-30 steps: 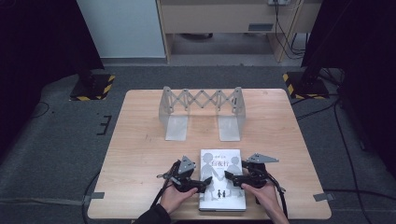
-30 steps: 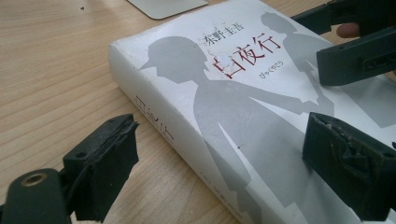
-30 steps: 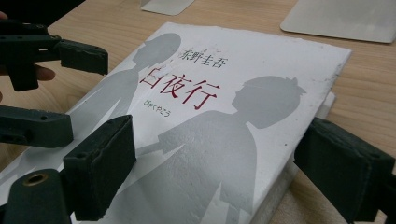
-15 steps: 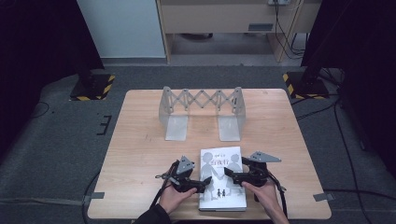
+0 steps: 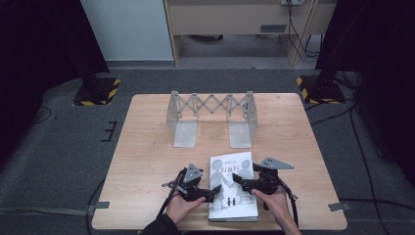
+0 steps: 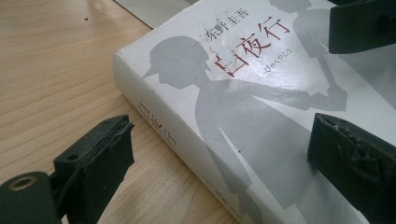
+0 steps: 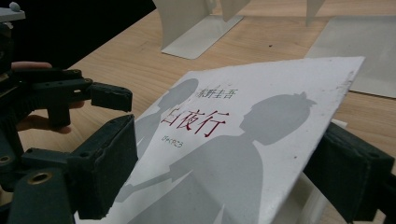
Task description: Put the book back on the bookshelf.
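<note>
My white paperback book [image 5: 233, 188] lies flat on the pale wooden tabletop [image 5: 147, 161] near my edge, its matte cover printed with grey silhouettes and the red title 白夜行 under 东野圭吾. My left gripper [image 6: 219, 149] has just been opening, fingers apart astride the spine corner. My right gripper [image 7: 233, 186] has its fingers spread, one under the lifted front cover.

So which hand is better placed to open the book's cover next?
Right. The right hand-held gripper has the lifted cover of the book between its open jaws; the left hand-held gripper, jaws just opening, straddles the spine side, gripping nothing.
</note>
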